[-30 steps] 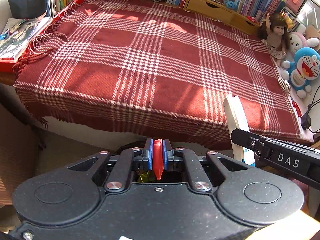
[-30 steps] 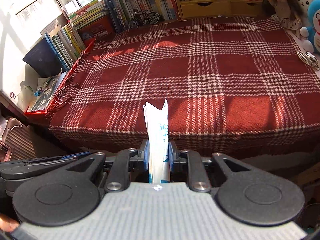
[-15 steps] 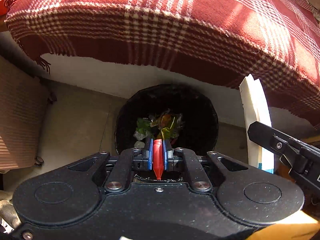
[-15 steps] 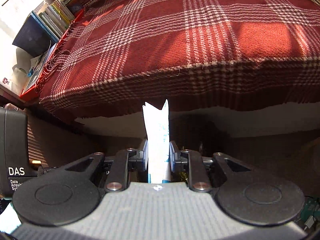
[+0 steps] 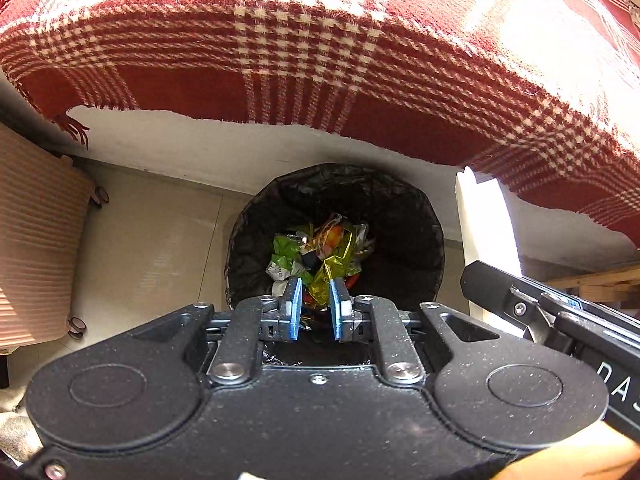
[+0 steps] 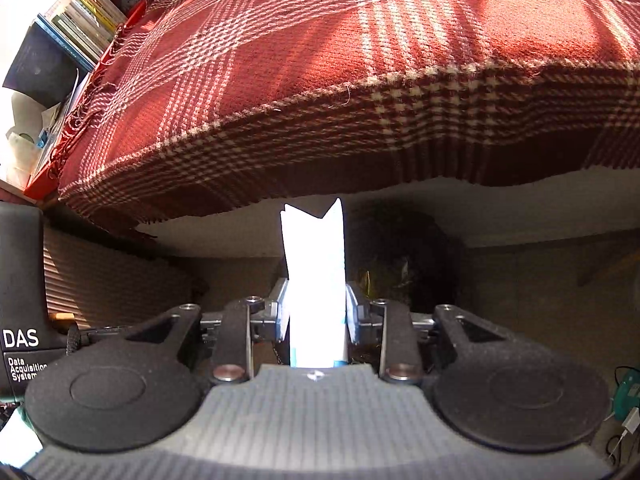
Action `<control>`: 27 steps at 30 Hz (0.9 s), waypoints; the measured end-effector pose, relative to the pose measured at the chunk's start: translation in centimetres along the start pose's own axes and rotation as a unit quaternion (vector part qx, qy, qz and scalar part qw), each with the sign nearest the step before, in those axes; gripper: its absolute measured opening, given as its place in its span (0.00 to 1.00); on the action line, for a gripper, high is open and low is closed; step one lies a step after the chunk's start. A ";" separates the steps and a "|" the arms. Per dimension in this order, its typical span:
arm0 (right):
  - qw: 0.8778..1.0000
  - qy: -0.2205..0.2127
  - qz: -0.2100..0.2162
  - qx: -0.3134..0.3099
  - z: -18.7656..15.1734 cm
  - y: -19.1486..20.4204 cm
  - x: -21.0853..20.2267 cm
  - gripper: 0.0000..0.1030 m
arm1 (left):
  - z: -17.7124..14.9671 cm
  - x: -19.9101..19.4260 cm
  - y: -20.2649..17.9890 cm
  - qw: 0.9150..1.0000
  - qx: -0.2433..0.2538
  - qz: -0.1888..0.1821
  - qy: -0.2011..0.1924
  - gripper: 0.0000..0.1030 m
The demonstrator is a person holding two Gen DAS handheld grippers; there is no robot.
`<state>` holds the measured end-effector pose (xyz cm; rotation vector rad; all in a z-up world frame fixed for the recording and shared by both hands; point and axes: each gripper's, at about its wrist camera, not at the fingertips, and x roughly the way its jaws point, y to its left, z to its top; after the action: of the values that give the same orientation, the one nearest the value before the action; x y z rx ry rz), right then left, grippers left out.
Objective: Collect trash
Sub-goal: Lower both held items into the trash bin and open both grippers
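Observation:
A black-lined trash bin [image 5: 400, 216] stands on the floor below the bed edge, with several crumpled green, gold and orange wrappers [image 5: 320, 248] inside. My left gripper [image 5: 315, 305] hangs right above the bin, open, with nothing between its blue pads. My right gripper [image 6: 316, 300] is shut on a white folded paper wrapper [image 6: 314, 264] with a blue edge. In the left wrist view that white wrapper [image 5: 486, 232] shows at the right of the bin. The bin [image 6: 412, 248] is a dark shape just right of the wrapper in the right wrist view.
A red plaid blanket [image 5: 320, 40] overhangs the bed edge above the bin. A ribbed beige suitcase [image 5: 36, 248] stands on the floor at left. Books [image 6: 80, 20] line the bed's far left side. A wooden frame [image 5: 600, 284] sits at right.
My left gripper has tilted down over the bin and opened; the red piece it held is gone from its pads. The right gripper lowered toward the bin, still holding the white wrapper.

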<state>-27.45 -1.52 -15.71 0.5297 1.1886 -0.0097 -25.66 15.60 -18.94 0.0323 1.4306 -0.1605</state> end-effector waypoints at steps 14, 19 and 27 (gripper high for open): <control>1.000 0.008 0.000 0.004 0.4 -0.4 0.9 0.53 | 0.3 0.3 0.8 1.000 -0.014 0.013 0.004 0.44; 1.000 0.008 -0.001 0.008 0.3 -0.6 1.0 0.63 | 0.2 0.4 1.0 1.000 -0.017 0.014 0.006 0.53; 1.000 0.004 -0.005 0.005 0.3 -0.5 0.7 0.67 | 0.2 0.5 0.8 1.000 -0.012 0.020 0.010 0.64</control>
<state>-27.03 -1.90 -16.45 0.5333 1.1992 -0.0220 -25.33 16.33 -19.49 0.0436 1.4510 -0.1097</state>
